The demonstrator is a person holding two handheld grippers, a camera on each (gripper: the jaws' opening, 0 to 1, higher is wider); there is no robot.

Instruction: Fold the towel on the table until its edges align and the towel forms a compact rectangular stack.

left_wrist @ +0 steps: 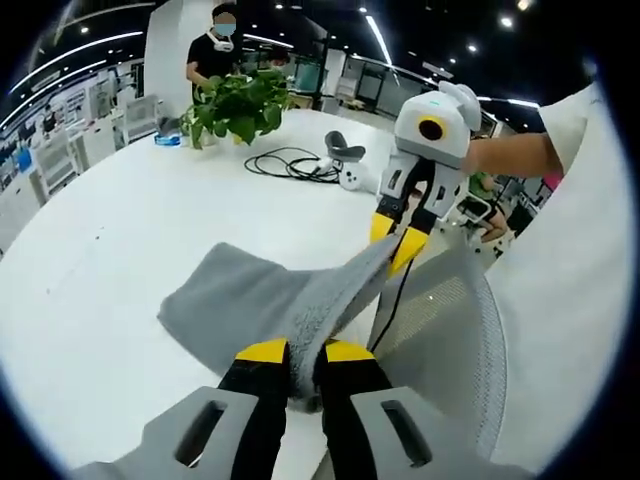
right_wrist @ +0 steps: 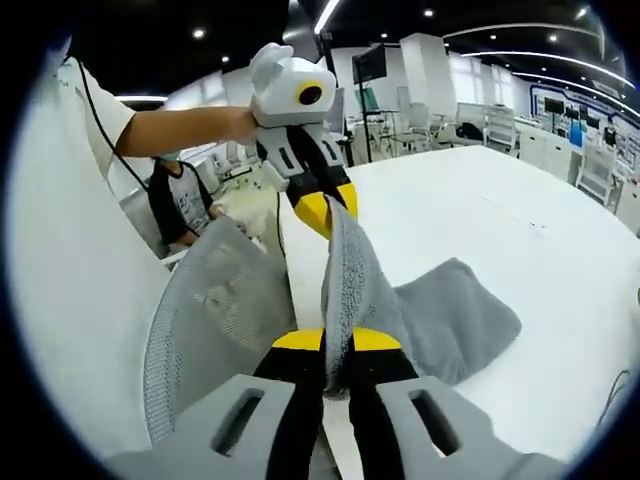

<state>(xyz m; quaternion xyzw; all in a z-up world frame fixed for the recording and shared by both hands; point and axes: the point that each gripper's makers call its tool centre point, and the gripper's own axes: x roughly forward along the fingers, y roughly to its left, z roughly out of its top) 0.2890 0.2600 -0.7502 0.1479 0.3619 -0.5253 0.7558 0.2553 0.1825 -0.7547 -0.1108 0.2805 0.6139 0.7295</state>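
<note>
A grey towel (left_wrist: 250, 300) lies partly on the white table (left_wrist: 110, 250), its near edge lifted and stretched taut between both grippers. My left gripper (left_wrist: 303, 352) is shut on one corner of the lifted edge. My right gripper (left_wrist: 398, 240) enters the left gripper view from the right, its yellow tips clamped on the other corner. In the right gripper view, my right gripper (right_wrist: 338, 340) is shut on the towel (right_wrist: 450, 320), and the left gripper (right_wrist: 328, 208) holds the far end of the raised edge.
A grey mesh chair back (left_wrist: 455, 330) (right_wrist: 215, 310) stands at the table's near edge under the grippers. A potted plant (left_wrist: 238, 105), a black cable (left_wrist: 285, 163) and a white device (left_wrist: 347, 165) sit at the far side. A person (left_wrist: 212, 55) stands behind the plant; another (right_wrist: 180, 200) sits nearby.
</note>
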